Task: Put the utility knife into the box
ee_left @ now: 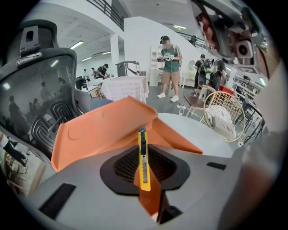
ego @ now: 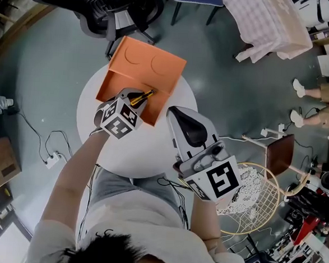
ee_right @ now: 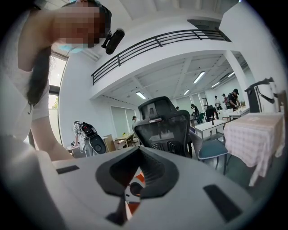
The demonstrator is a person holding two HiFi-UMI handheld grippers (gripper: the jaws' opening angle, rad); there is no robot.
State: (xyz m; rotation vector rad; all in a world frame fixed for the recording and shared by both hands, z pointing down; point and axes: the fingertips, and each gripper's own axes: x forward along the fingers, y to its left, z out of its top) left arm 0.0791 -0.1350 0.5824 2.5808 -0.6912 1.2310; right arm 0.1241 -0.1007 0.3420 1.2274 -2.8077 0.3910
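one squeeze holds it: left tool [ego: 135, 102] clamped on the utility knife [ego: 143, 97], long axis pointing ahead over the orange box [ego: 144, 62] just below, right tool [ee_right: 134, 180] farther off, closed on nothing.

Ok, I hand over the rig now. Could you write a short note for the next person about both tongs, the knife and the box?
Left tongs: shut on the utility knife, held over the open orange box on the white table.
Right tongs: shut, holding nothing, raised near the box's right side.
Done: the knife is gripped and positioned over the box.
Left: lower the knife into the box, open the left tongs to release it, then draw back. The right tongs probably need not move.
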